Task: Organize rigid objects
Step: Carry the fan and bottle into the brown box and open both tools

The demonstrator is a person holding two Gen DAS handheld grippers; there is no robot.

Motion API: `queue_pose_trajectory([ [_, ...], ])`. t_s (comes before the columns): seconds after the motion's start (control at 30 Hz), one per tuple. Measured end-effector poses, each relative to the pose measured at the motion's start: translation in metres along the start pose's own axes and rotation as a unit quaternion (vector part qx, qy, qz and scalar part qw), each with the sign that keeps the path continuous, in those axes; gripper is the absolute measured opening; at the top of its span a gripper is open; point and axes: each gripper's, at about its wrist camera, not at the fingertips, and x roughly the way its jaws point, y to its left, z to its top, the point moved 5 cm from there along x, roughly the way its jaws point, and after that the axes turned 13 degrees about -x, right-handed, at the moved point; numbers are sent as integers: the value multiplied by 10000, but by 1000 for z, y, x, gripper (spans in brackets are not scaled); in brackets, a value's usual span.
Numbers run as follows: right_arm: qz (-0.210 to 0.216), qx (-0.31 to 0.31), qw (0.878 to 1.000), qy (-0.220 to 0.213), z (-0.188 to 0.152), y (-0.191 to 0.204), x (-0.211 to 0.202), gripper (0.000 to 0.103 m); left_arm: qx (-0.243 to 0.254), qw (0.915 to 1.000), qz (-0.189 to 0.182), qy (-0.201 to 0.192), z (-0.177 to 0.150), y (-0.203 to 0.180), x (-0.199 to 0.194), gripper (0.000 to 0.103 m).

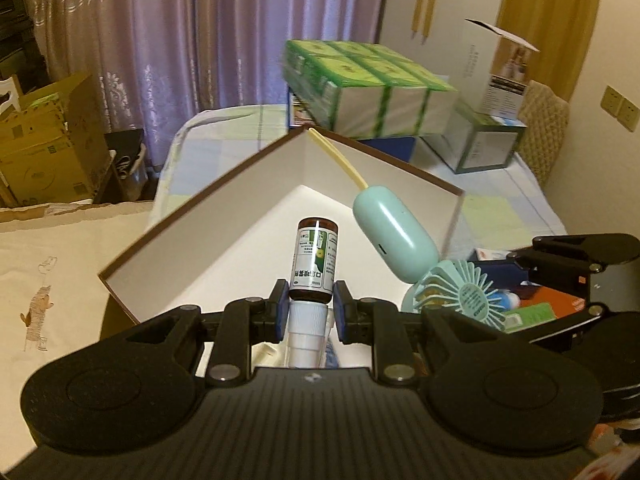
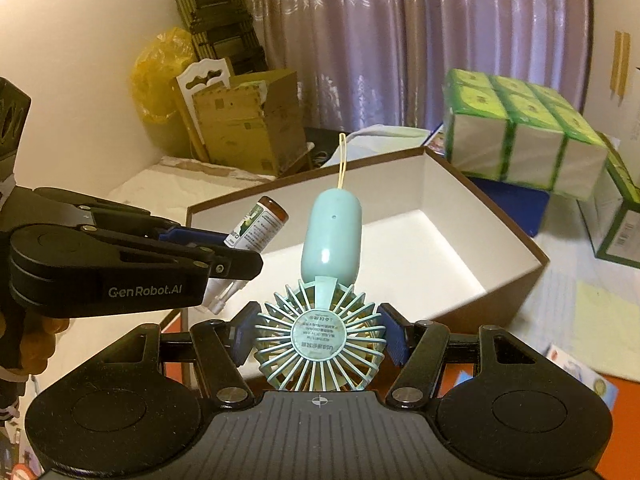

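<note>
Blue pads on the left gripper (image 1: 308, 308) clamp tight around the neck of a brown spray bottle (image 1: 314, 258), its white nozzle toward the camera and its base aimed away into the box (image 1: 224, 208) ahead. Over to the right gripper (image 2: 316, 336): jaws about half spread, pinching the round head of a mint handheld fan (image 2: 322, 336) on 2 sides (handle and yellow strap pointing straight away). Both items hang over the box's near edge, just beside each other.

Both wrist views look down along their fingers – close – sharing the open box (image 1: 256, 184) (image 2: 452, 216) ahead.
</note>
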Motion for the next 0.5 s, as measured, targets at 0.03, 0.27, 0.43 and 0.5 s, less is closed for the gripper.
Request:
queue_pose_trajectory([
  [0.03, 3, 1, 10000, 10, 3, -1, 5, 60, -9, 10000, 34, -7, 3, 5, 2, 19],
  [0.27, -12, 12, 9999, 125, 19, -7, 38, 60, -22, 9998, 198, 67, 18, 28, 24, 19],
  [0.43, -107, 95, 9994, 308, 20, -16, 63, 60, -33, 9993, 279, 264, 19, 41, 46, 19],
  [0.5, -142, 137, 9990, 394, 20, -20, 72, 60, -32, 9990, 295, 342, 19, 46, 54, 19],
])
